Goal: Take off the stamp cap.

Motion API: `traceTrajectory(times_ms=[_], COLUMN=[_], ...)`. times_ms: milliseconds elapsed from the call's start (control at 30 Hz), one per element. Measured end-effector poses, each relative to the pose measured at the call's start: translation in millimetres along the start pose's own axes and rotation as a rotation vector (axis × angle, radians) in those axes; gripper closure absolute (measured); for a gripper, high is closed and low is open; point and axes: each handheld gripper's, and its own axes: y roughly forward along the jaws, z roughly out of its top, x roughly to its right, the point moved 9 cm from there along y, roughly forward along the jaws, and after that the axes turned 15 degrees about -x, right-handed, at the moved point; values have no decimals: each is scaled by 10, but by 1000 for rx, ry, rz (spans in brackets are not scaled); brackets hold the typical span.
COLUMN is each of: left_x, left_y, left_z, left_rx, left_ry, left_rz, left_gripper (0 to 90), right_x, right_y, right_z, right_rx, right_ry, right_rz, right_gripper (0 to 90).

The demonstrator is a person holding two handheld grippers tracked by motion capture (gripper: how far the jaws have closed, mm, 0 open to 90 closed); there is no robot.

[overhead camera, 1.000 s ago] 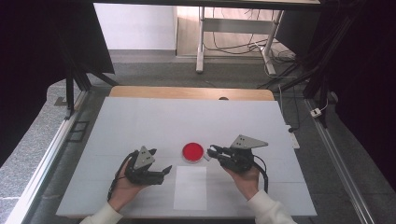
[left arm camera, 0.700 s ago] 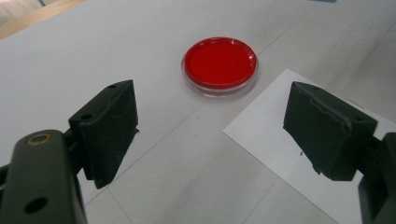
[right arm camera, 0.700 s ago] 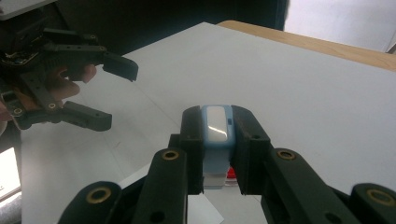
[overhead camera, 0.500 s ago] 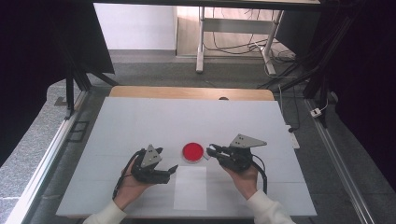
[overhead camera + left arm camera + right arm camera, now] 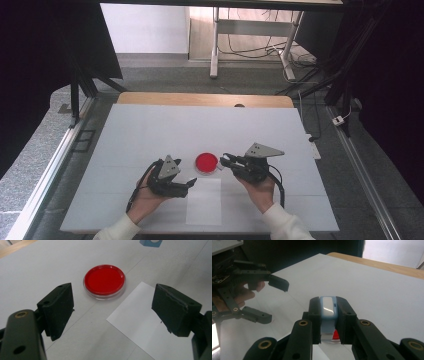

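The right gripper (image 5: 328,322) clamps a pale blue block (image 5: 328,307) over the red dish (image 5: 104,281); the left gripper (image 5: 112,312) gapes beside white paper (image 5: 147,325).

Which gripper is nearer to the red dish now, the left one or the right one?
Right. The right gripper has its tips right beside the red dish, on its right; the left gripper sits lower left of it, with a gap.

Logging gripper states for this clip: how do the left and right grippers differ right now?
The left gripper has its jaws wide apart with nothing between them; the right gripper is shut on a small light blue block. The left faces the red dish from one side, the right from the other. Both have black jaws and are hand-held.
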Motion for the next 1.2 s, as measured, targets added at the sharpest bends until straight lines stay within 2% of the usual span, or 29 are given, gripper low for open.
traceTrajectory(times_ms=[167, 300, 733, 1200], left_x=[31, 76, 171, 245], left_y=[13, 31, 143, 203], left_z=[43, 90, 202, 365], left_rx=[2, 3, -7, 8], left_ry=[4, 16, 36, 45], left_rz=[-5, -7, -16, -27], left_gripper=[179, 179, 181, 185], right_x=[13, 25, 31, 33], right_y=[29, 17, 36, 15], right_z=[-3, 13, 12, 33], right_rx=[-10, 9, 4, 16], right_ry=[9, 32, 32, 36], right_rz=[-12, -9, 4, 13], right_gripper=[751, 751, 751, 751])
